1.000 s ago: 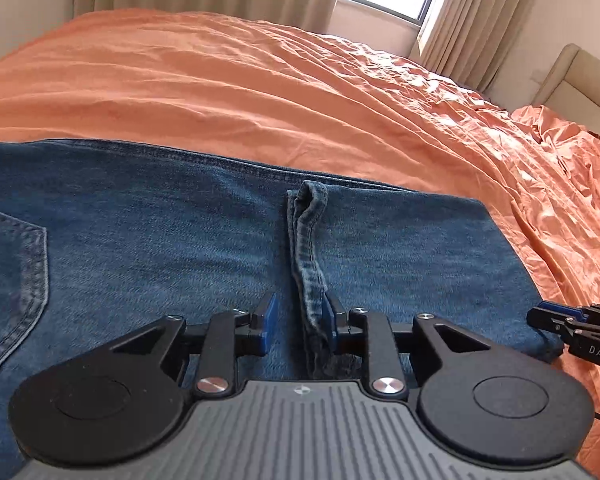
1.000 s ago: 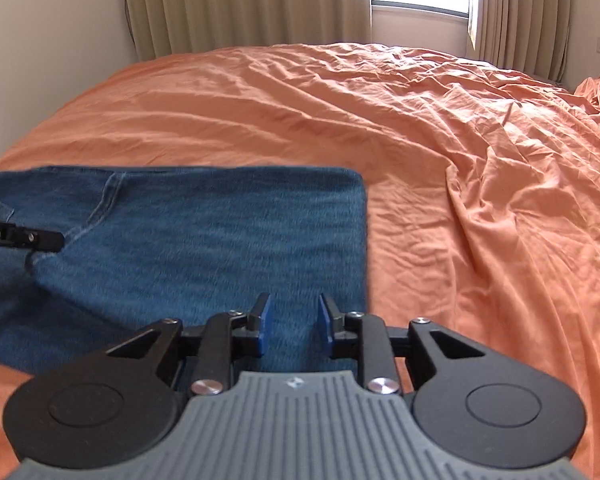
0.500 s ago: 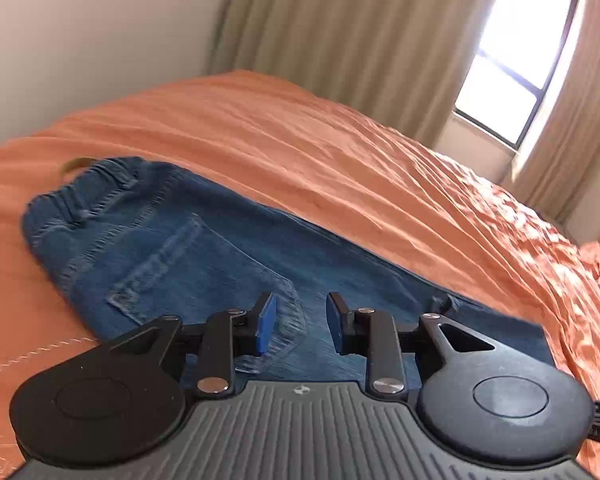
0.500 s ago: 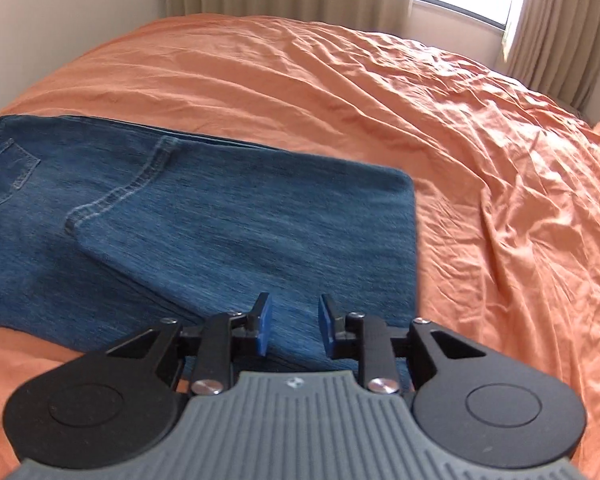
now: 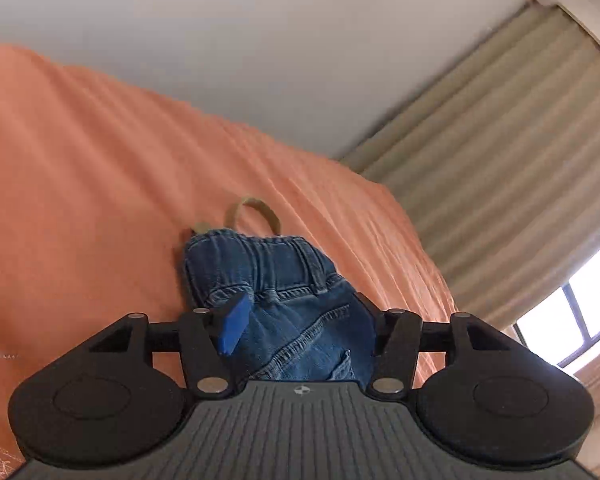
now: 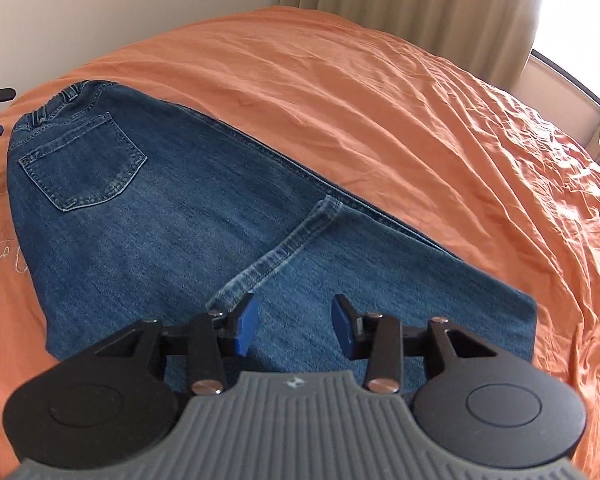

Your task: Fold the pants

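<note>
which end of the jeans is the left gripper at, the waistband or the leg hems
The waistband end: the left gripper sits over the gathered waist with its tan loop, jaws open. The hem lies by the right gripper.

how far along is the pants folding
Done: the jeans lie flat on the orange bedspread, one leg over the other, hems folded up. In hand: nothing; the left gripper at the waistband and the right gripper have just been opening. Left: probably another fold.
</note>
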Tool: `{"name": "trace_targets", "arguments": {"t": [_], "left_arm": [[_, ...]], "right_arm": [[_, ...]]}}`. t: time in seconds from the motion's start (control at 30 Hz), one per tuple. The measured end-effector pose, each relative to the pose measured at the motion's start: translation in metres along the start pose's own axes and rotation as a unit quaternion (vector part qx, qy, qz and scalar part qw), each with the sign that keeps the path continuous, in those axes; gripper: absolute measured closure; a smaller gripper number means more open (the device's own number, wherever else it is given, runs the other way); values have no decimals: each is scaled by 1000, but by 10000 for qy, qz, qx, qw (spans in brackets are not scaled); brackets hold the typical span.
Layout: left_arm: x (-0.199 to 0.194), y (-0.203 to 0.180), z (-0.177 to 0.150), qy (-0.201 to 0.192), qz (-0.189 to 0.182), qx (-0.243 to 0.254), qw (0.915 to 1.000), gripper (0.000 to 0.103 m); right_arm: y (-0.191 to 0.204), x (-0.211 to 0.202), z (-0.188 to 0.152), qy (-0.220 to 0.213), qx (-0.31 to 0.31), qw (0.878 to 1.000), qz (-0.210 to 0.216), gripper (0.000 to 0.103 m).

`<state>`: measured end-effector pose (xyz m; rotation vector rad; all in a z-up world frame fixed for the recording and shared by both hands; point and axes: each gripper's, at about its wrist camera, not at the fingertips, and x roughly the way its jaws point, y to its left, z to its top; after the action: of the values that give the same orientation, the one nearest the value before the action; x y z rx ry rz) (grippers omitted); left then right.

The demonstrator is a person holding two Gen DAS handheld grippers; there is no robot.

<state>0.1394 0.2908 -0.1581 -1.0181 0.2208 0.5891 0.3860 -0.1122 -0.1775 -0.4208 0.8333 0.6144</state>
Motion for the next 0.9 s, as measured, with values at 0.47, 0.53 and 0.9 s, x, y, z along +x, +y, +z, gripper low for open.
{"name": "trace_targets", "arguments": {"t": [0.47, 0.53, 0.9], "left_arm": [[65, 60, 12, 347, 505, -1292, 9897, 41], [68, 64, 10, 391, 595, -1350, 9883, 43], [58, 39, -4, 300, 1029, -1475, 9832, 39]], "right_arm": [[-11, 79, 12, 850, 457, 9939, 532, 66], [-15, 85, 10, 902, 640, 9919, 618, 64], [-20, 89, 7, 843, 769, 9906, 754, 63]]}}
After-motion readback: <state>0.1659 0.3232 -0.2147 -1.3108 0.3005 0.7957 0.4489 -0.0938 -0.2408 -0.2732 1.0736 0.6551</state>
